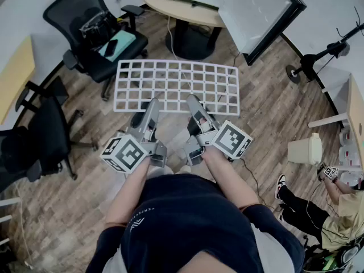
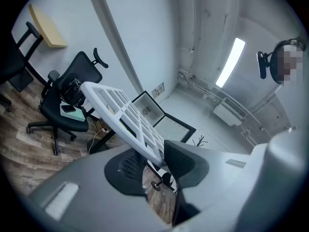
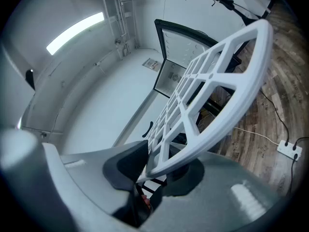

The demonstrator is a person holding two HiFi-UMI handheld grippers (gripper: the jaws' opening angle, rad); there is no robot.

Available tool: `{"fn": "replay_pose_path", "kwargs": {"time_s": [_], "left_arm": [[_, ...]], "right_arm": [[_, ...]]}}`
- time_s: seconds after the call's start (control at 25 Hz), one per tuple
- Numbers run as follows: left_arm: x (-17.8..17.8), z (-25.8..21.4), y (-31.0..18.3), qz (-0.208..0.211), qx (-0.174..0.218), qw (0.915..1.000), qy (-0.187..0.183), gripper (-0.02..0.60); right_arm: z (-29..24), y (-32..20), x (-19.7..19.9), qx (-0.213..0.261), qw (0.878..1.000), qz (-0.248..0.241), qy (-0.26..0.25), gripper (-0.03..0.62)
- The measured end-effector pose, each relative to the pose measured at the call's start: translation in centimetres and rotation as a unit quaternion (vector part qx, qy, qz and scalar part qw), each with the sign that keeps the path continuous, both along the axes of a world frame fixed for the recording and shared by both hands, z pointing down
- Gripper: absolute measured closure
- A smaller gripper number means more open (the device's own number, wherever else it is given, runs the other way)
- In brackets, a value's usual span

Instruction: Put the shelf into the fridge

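Note:
A white grid shelf (image 1: 177, 86) is held level in the air in front of me, above the wooden floor. My left gripper (image 1: 152, 104) is shut on the shelf's near edge at the left, and my right gripper (image 1: 192, 102) is shut on the same edge at the right. In the left gripper view the shelf (image 2: 123, 114) runs between the black pads (image 2: 179, 159). In the right gripper view the shelf (image 3: 207, 100) is clamped the same way. The small fridge (image 1: 259, 13) stands ahead at the upper right with its door open; the fridge (image 3: 181, 62) also shows in the right gripper view.
A black office chair (image 1: 96, 30) with items on its seat stands at the far left, another chair (image 1: 40, 131) at the left. A round desk (image 1: 182, 10) is behind the shelf. A white bin (image 1: 305, 149) and a seated person (image 1: 318, 209) are at the right.

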State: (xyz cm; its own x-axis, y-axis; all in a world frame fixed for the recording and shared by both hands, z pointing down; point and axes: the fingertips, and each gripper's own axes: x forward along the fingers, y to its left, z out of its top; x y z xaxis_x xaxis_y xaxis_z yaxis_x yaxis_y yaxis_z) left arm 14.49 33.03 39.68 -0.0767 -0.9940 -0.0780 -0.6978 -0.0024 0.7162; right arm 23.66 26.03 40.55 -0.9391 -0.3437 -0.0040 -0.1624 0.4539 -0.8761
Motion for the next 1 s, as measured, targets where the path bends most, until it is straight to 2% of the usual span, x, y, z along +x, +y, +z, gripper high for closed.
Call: {"fn": "replay_pose_path", "kwargs": {"time_s": [0.12,0.32,0.56,0.76,1.0], "left_arm": [[0.0,1.5,0.3,0.000,-0.014,0.9999,0.007,0.465],[-1.1,1.4,0.7,0.002,-0.012,0.9999,0.004,0.465],[-2.4,1.1,0.8,-0.004,-0.002,0.9999,0.009,0.465],[-5.7,2.1,0.8,-0.005,-0.012,0.9997,0.023,0.465],[-8.6,2.8,0.8,-0.009,-0.013,0.9992,0.035,0.466]], "right_arm": [[0.2,-0.2,0.2,0.019,1.000,0.000,0.019,0.507],[0.2,0.4,-1.0,0.006,1.000,0.000,0.004,0.507],[0.4,0.5,-2.4,0.013,1.000,-0.004,0.013,0.503],[1.0,0.3,-5.6,0.038,0.999,-0.011,0.038,0.500],[1.2,0.1,-8.6,0.047,0.998,-0.019,0.046,0.499]]}}
